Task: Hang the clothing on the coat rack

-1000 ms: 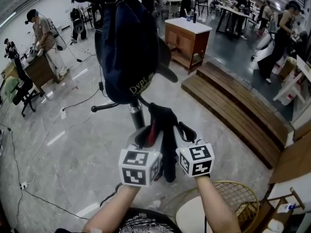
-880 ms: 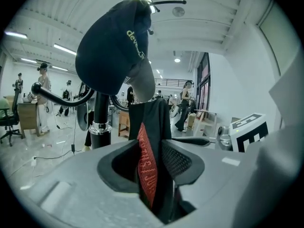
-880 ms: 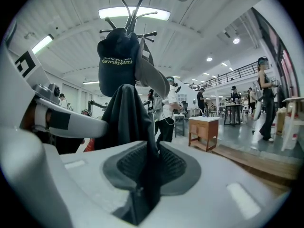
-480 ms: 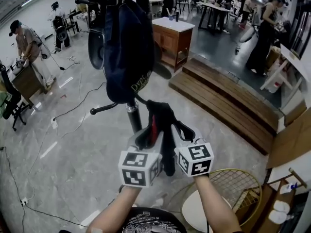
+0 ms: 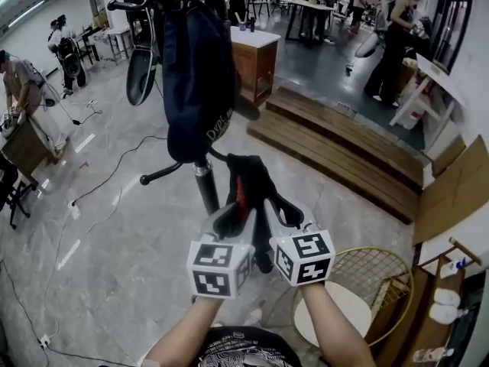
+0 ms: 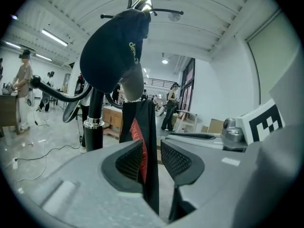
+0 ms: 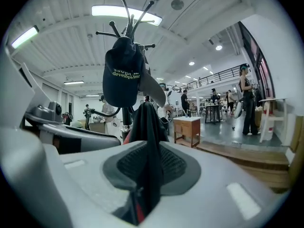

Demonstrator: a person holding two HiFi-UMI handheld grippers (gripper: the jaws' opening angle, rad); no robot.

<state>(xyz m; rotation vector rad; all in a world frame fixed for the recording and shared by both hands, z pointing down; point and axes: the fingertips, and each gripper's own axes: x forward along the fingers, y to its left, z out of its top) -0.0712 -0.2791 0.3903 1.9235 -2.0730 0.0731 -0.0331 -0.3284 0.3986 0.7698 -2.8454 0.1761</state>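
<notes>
Black garment with a red lining, bunched up just in front of the coat rack pole – close to it, not on any hook yet. Pinched from both sides: left gripper closed on the cloth on the side nearer the pole, right gripper clamped on it on the side away from the pole, marker cubes side by side with the tail of the cloth hanging down between them. In the left gripper view, pads squeezed onto a hanging strip of the garment, red showing along one edge, the coat rack pole standing just beyond. Same deal in the right gripper view – jaws tight on the garment, a bit of red poking out low down near the camera. Up top on the rack, a navy cap with pale lettering, hung from the upper hooks and drooping along the pole, bottom edge close to the top of the held garment. One curved lower hook sticking out of the pole on the side away from the right gripper. Beyond the rack, a small wooden cabinet and a low wooden platform. On the rack's other side, cables across the grey floor and a person at a desk. Round gold wire frame well back from the rack, beside the right forearm.
</notes>
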